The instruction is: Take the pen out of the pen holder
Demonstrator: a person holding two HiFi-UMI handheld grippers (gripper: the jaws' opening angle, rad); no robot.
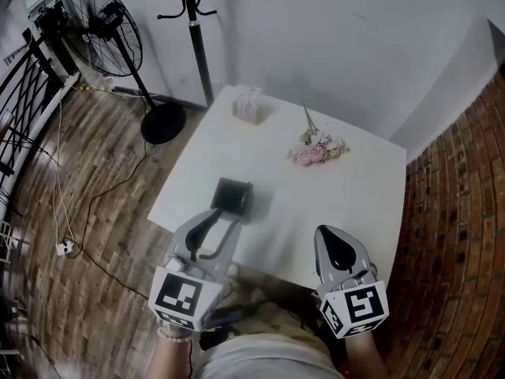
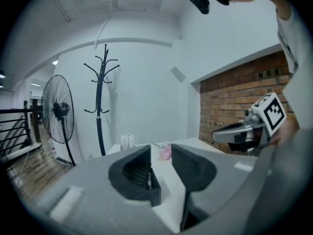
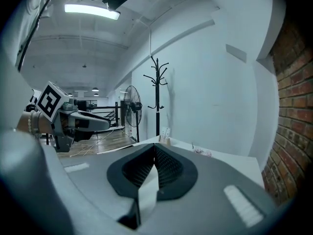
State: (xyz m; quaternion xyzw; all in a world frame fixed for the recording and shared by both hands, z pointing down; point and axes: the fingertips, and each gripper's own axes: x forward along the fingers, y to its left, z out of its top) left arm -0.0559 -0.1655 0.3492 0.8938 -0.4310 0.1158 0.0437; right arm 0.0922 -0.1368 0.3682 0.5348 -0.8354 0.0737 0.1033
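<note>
A black square pen holder [image 1: 233,196] stands on the white table [image 1: 347,196] near its front left. I cannot make out a pen in it from the head view. My left gripper [image 1: 225,215] hovers at the table's near edge, just short of the holder, its jaws open with nothing between them [image 2: 160,148]. The holder is hidden behind those jaws in the left gripper view. My right gripper [image 1: 330,232] is over the front edge to the right, shut and empty, its jaw tips meeting [image 3: 155,147].
Pink flowers [image 1: 316,150] lie mid-table, and a small clear stand [image 1: 247,105] sits at the far edge. A floor fan [image 1: 102,30] and a coat stand [image 1: 193,30] are beyond the table on the left, a cable [image 1: 59,212] trails on the floor, and a brick wall [image 1: 465,235] runs on the right.
</note>
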